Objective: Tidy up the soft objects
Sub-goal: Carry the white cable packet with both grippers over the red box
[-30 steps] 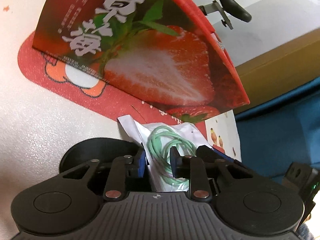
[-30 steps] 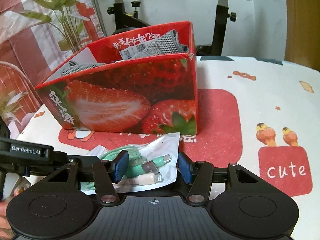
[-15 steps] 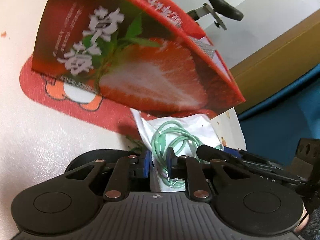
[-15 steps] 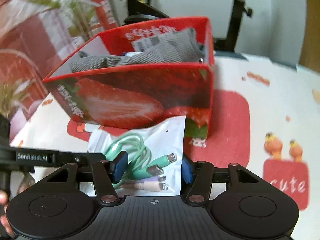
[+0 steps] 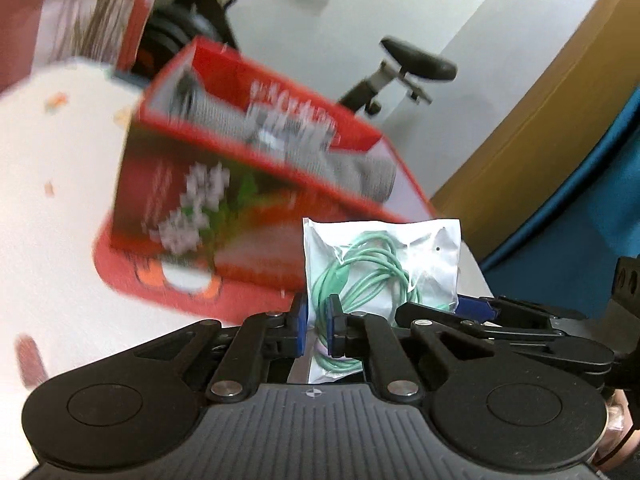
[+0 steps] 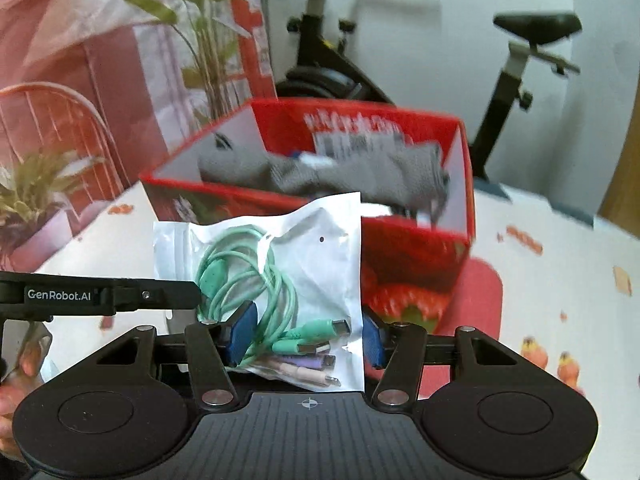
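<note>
Grip: left gripper (image 5: 316,330) is pinching the cable pouch (image 6: 280,280); right gripper (image 6: 306,336) is clamping its sides.
Risk: slick pouch is possibly slipping before reaching the strawberry box (image 6: 420,264).

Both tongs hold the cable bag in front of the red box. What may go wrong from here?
1. The cable bag is thin and slippery; the left tongs pinch only one edge, so it may slip out.
2. The right tongs span the plug end; a pull against the left may tear the bag.
3. The red box already holds grey cloth, so the bag may perch on top.
</note>
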### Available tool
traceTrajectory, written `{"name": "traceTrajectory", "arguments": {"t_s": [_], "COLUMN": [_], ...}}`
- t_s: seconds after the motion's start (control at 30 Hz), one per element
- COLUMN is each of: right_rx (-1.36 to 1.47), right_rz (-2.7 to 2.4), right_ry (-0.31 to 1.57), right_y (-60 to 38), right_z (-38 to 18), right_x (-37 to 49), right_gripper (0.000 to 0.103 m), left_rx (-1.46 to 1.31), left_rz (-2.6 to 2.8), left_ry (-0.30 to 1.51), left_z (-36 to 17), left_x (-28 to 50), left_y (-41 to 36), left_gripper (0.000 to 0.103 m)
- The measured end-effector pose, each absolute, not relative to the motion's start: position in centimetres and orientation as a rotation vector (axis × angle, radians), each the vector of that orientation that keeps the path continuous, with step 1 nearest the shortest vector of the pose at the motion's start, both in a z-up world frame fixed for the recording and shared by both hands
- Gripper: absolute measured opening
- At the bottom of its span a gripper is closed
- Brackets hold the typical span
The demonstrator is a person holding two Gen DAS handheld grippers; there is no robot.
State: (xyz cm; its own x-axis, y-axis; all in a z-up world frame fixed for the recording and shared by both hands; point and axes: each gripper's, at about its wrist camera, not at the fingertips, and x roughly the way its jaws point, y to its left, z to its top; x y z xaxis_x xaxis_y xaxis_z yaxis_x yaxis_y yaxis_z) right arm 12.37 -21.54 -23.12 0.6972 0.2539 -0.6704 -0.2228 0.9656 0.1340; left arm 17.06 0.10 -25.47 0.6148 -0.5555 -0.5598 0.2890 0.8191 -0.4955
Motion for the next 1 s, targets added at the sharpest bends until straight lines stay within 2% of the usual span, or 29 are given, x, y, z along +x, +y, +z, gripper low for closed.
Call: {"name": "traceTrajectory", "arguments": {"t_s": [0.23, 0.47, 0.8, 1.0], "right_rx": [-0.008, -0.026, 0.082, 0.182], "right_rz": [0.288, 0.309, 0.274, 0.242], "right_ry": [0.635, 0.556, 0.582, 0.662], "right_y": [-19.5, -18.5, -19.4, -20.5], "right_z": [-18.6, -15.9, -17.9, -20.1], "right_x": [12.3, 14.6, 20.6, 24.5], "right_gripper": [0.05, 0.048, 0.045, 0.042], "left_rx": [-0.324, -0.293, -0.251, -0.316], "left_rz": [-0.463, -0.447, -0.429, -0.426], "left_ry": [0.615, 0.542, 0.584, 0.705], "left_z": [-20.6, -17.0, -18.8, -21.3], "left_x": [16.5, 19.4, 24.7, 28.6], "left_y": [1.1, 1.5, 0.1, 0.5], "left_gripper": [0.01, 0.008, 0.006, 0.006]}}
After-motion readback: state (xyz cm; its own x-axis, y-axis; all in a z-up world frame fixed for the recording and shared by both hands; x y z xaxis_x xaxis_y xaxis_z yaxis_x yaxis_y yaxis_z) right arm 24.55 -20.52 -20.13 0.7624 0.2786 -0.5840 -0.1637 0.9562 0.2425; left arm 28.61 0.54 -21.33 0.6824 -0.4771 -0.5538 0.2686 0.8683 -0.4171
